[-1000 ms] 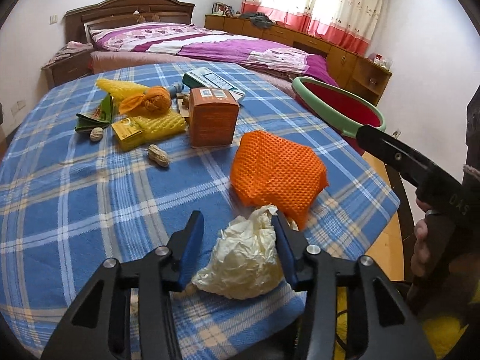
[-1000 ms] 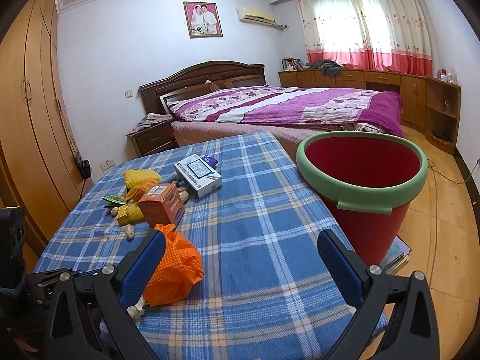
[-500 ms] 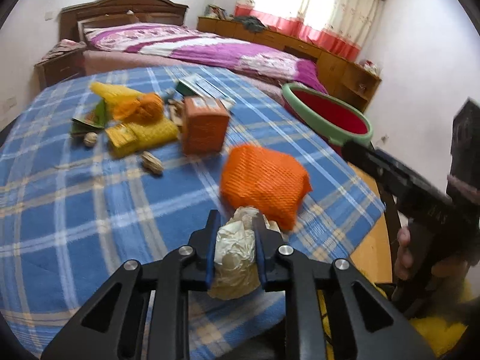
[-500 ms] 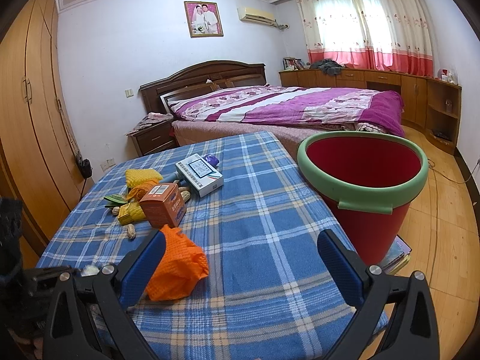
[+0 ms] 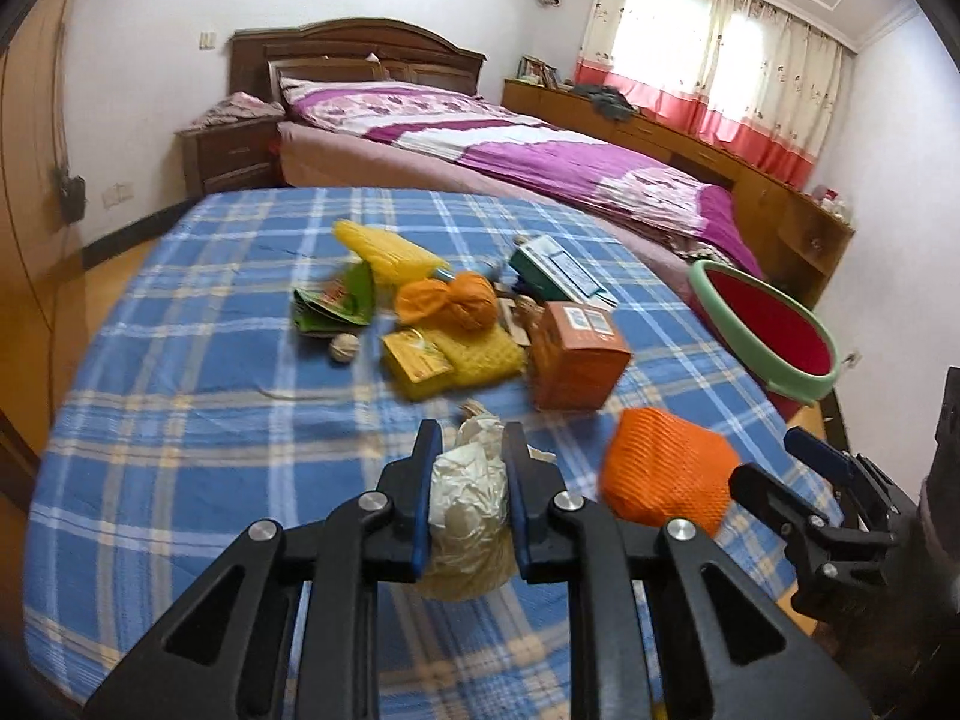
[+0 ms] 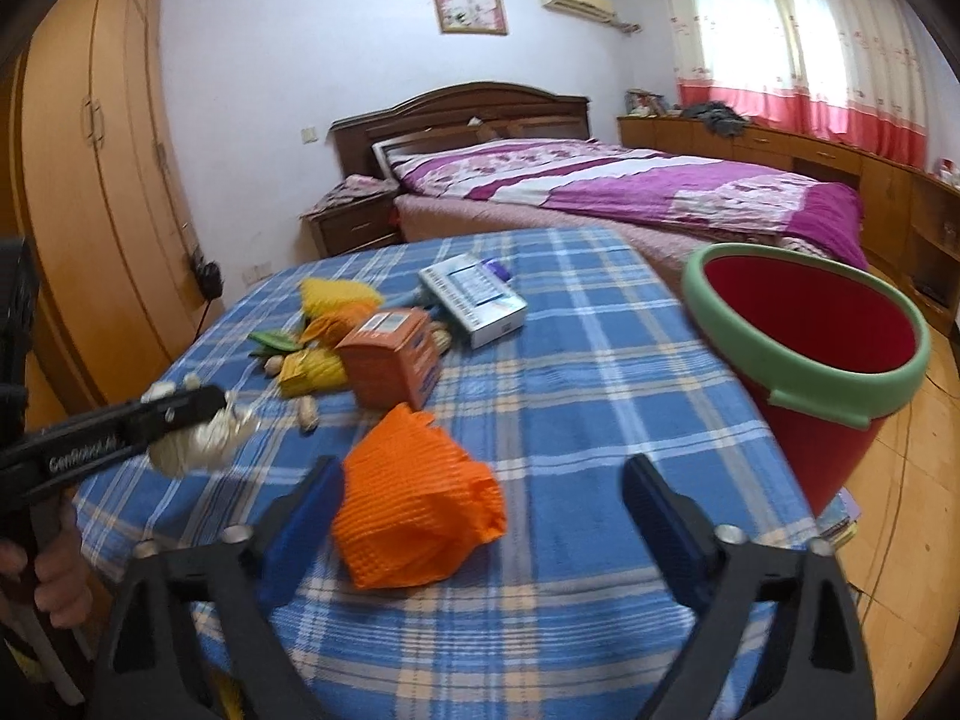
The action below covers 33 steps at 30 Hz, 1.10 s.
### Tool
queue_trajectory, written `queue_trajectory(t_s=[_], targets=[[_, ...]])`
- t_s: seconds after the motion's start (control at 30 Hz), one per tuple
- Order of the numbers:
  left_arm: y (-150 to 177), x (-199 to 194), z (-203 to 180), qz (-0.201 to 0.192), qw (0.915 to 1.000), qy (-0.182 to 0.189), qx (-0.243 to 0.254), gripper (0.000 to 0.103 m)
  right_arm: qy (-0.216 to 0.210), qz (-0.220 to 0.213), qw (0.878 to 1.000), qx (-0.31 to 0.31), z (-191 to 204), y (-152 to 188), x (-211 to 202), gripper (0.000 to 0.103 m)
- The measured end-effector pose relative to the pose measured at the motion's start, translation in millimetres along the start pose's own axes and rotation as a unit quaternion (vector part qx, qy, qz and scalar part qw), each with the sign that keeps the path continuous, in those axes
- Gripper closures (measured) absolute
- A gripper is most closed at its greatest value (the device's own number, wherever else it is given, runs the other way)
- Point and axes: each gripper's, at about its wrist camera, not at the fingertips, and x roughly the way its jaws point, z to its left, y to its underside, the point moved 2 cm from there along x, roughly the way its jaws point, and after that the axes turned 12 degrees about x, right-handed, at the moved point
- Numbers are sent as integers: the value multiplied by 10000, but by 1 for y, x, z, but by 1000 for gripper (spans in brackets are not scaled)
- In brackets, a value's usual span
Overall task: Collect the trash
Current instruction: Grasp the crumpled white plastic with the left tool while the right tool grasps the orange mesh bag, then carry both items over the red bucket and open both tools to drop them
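Carrying the crumpled paper wad (image 5: 471, 516) clamped in my left gripper (image 5: 467, 504): I keep it squeezed toward the bucket (image 5: 774, 330), upper right; right gripper (image 6: 480, 504) fingers apart, just closing around the orange net (image 6: 414, 516).

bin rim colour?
Pale green, on a red bin; the rim shows best in the right wrist view.

Ahead of my right gripper (image 6: 480, 516) the orange foam net (image 6: 414, 504) lies between the jaws, toward the left one. Bare tablecloth (image 6: 600, 396) runs open toward one o'clock up to the red bin (image 6: 804, 324). At eleven o'clock the orange box (image 6: 390, 354) and yellow wrappers (image 6: 312, 369) crowd the way.
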Motion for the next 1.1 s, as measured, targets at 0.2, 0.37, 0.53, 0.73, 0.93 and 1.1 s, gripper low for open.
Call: queue_trajectory(t_s=[0.2,0.37,0.53,0.73,0.93,1.1], targets=[[-3,1,-2,-47,9998,-146,138,83,-214,392,9989,-130,8,9,12,42],[-5,1,-4,-51,9998,-113,137,83,-425,657,9967,-202,12,13,18,75],[-11,-3,-8,-99,9998,-59,139,83,-540,594,9964,-255,16,10,11,88],[-26,-8,-15,-222,9995,0,232,83,-514,331,9981,-104,9,-7,1,90],[-48,-6,-32,-337,9986,159,384,83,-389,43,9991,170,-9,-31,-10,90],[-68,2,-53,-412,9971,337,549,83,-149,-228,9988,405,-33,-53,-18,90]])
